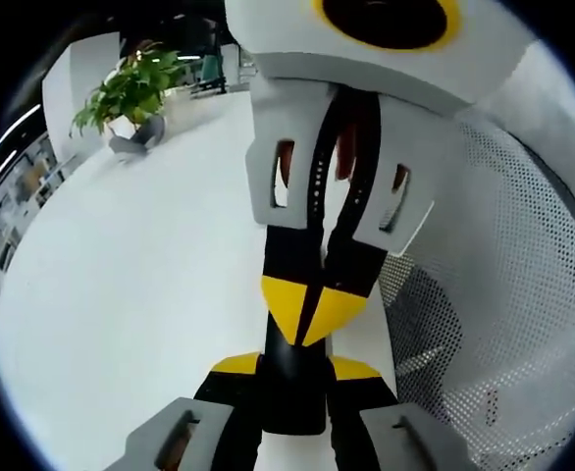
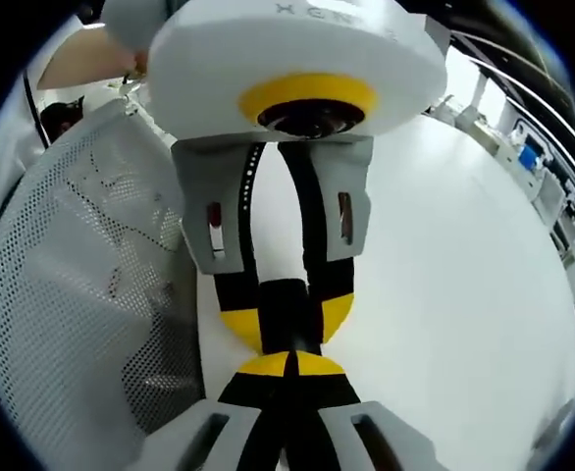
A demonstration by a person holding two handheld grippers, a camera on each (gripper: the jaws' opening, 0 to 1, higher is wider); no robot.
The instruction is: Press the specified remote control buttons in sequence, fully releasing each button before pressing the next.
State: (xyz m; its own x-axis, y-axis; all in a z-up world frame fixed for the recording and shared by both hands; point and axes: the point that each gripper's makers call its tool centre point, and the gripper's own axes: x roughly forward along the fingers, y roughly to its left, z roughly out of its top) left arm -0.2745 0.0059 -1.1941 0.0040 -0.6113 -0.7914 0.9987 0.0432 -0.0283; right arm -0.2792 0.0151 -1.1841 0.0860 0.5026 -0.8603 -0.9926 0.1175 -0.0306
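The remote control [image 1: 292,392] [image 2: 286,299], a small black thing, is sitting between the jaws of the left gripper [image 1: 294,368] [image 2: 287,324], which are squeezing its sides. The right gripper [image 1: 312,304] [image 2: 292,365] is pinching its jaws together, with nothing between them, and touching the remote's end. Both are hanging over the white table's [image 1: 140,285] [image 2: 444,275] edge, beside a white mesh chair [image 1: 523,294] [image 2: 72,294]. A plant [image 1: 130,93] is standing at the far corner.

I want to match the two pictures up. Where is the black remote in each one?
Left gripper view: the black remote is low in the middle, held between the left tongs, with the right tongs at its far end.
Right gripper view: it sits at the centre, just above the shut right tongs.
Shared landmark: the white mesh sheet, on the right there and on the left here.
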